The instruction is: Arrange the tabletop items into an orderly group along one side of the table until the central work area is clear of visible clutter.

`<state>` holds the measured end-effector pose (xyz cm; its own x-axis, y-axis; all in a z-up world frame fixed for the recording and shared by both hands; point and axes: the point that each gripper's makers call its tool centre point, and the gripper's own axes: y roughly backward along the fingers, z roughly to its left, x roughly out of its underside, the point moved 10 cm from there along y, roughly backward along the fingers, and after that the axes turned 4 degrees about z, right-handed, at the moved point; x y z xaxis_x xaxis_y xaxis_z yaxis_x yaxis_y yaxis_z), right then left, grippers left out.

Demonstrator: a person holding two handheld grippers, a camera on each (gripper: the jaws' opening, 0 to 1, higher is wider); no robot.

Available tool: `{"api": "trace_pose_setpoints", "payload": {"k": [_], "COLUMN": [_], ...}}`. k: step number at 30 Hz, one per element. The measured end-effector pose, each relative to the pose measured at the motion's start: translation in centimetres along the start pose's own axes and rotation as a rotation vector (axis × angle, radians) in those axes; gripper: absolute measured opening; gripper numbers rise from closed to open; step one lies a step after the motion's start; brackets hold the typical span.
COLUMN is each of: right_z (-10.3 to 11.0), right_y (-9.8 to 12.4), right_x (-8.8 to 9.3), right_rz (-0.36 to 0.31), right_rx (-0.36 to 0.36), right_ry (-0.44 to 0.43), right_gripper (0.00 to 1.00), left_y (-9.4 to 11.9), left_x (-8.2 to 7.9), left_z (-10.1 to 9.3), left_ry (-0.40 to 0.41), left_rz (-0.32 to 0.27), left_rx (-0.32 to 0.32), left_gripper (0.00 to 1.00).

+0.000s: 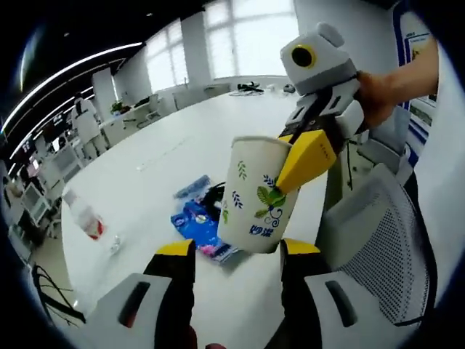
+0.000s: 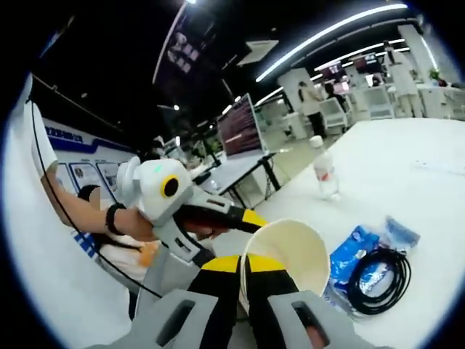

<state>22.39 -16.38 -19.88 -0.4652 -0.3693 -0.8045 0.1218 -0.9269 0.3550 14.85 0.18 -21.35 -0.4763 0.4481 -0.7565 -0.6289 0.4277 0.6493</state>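
Left gripper view: paper cup [image 1: 258, 195] hangs in the air just ahead of the left gripper [image 1: 238, 251], between and slightly above its two spread jaws, which touch nothing; left gripper released. The right gripper [image 1: 309, 156] comes in from the upper right, one yellow jaw lying against the cup's outer wall at the rim; cup tilted, mouth up and away. Beyond the cup on the white table [image 1: 152, 174]: blue packets [image 1: 195, 222] with a black cable [image 1: 213, 196] on them, just behind the cup; a plastic bottle [image 1: 86, 218] well off to the left. A mesh chair [image 1: 385, 240] stands close at right, beside the table edge.

Right gripper view: the right gripper [image 2: 245, 280] pinches the cup's [image 2: 287, 254] wall at the rim, one jaw inside and one outside, jaws nearly together; clenched on the cup. Cup interior looks empty. The left gripper [image 2: 218, 214] enters from the left, near the cup. To the right of the cup lie the blue packets [image 2: 356, 251] and the coiled cable [image 2: 378, 280]; the bottle [image 2: 325, 171] stands farther ahead.

Handling, judged: empty paper cup is light and thin-walled, crushes easily; a rim pinch is adequate but lets it swing; gentle squeeze only. Room: table beyond the clutter is broad and open; near edge and chair are close, so set-down should go well inboard.
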Motion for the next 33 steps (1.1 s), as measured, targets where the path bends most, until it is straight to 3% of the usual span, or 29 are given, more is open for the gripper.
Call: {"api": "trace_pose_setpoints", "payload": {"k": [7,11,18,20,33], "right_z": [-1.2,-1.9,-3.6,-4.0,-7.3], "right_y": [0.6,1.3,2.8,3.0,1.5], "right_x": [-0.2,-0.2,-0.1,-0.2,-1.9], "right_rz": [-0.039,-0.046,-0.056,-0.06,0.015], "right_rx": [0.041,0.076,0.125,0.131,0.162], "right_ry": [-0.041,-0.06,-0.095,-0.104,-0.09], "right_gripper": [0.0,0.0,0.0,0.0,0.0], "left_y": [0.3,0.8,2.1,2.4,3.0], "left_x": [0.5,2.0,4.0,4.3,6.2], "left_z": [1.3,3.7,5.8,6.1,6.6], "left_ry": [0.085,0.137,0.243,0.28,0.344], "left_rz": [-0.027,-0.03,-0.055,-0.061,-0.058], "left_rx": [-0.029,-0.07,-0.152,-0.157,-0.2], "left_gripper": [0.48,0.55,0.6,0.67,0.71]}}
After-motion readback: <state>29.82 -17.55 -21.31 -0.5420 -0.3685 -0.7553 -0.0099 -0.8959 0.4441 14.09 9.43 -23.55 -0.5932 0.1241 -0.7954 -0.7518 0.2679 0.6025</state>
